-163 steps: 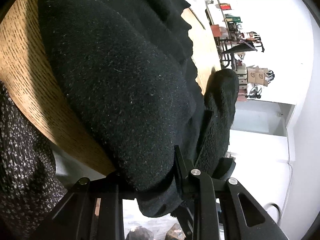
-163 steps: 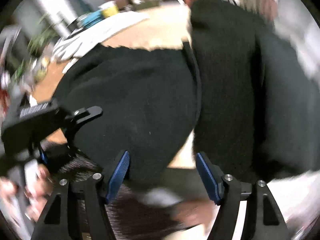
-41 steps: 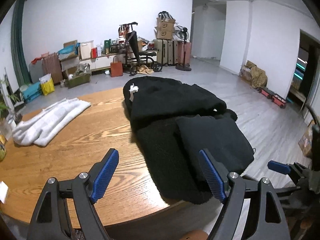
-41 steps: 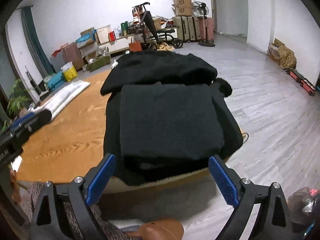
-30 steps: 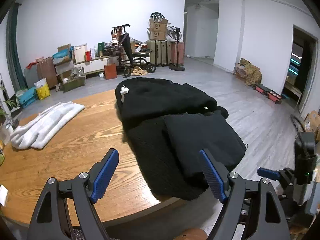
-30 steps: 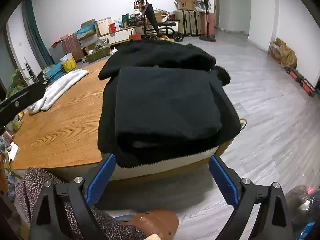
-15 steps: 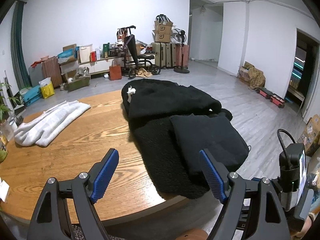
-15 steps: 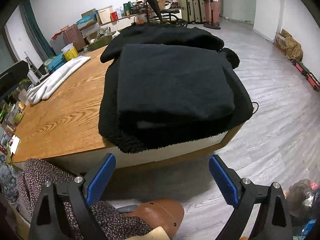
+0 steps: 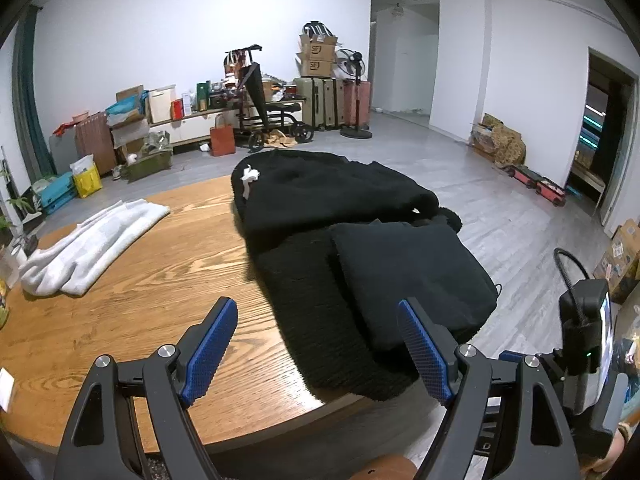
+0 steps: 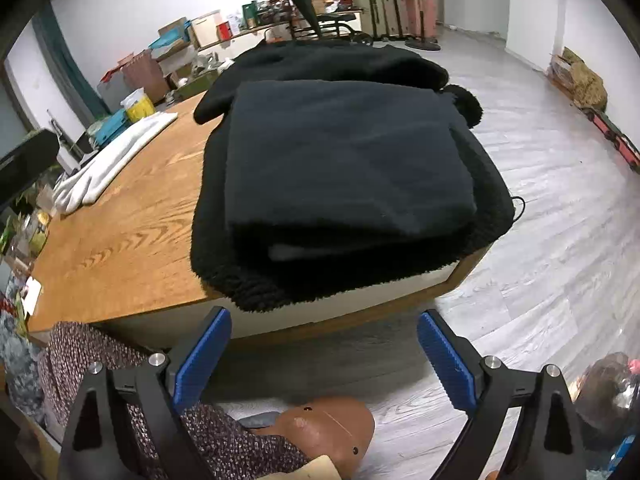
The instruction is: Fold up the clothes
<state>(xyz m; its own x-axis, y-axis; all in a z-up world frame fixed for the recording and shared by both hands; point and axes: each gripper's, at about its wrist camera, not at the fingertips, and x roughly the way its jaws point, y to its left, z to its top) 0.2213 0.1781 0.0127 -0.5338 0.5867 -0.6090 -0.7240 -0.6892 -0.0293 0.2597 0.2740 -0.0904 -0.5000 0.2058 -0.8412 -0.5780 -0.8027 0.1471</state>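
Note:
A black fleece garment (image 9: 360, 240) (image 10: 340, 152) lies folded on the wooden table (image 9: 140, 292) (image 10: 128, 216), its near end hanging slightly over the table's right front corner. A flat folded panel (image 9: 404, 268) rests on top of it, and a white tag (image 9: 249, 178) shows at the far end. My left gripper (image 9: 316, 352) is open above the table's front edge, empty. My right gripper (image 10: 322, 354) is open and empty, held below and in front of the table corner. The right gripper's body (image 9: 576, 360) shows at the left view's right edge.
A white garment (image 9: 92, 240) (image 10: 108, 160) lies crumpled at the table's far left. A person's patterned trouser leg (image 10: 120, 400) and brown shoe (image 10: 320, 420) are below the right gripper. Boxes, suitcases, a fan and a wheeled walker (image 9: 264, 96) stand along the far wall.
Earlier my left gripper held the black garment; both grippers have since let go and pulled back. In the last second the right gripper has sunk lower, below the table edge.

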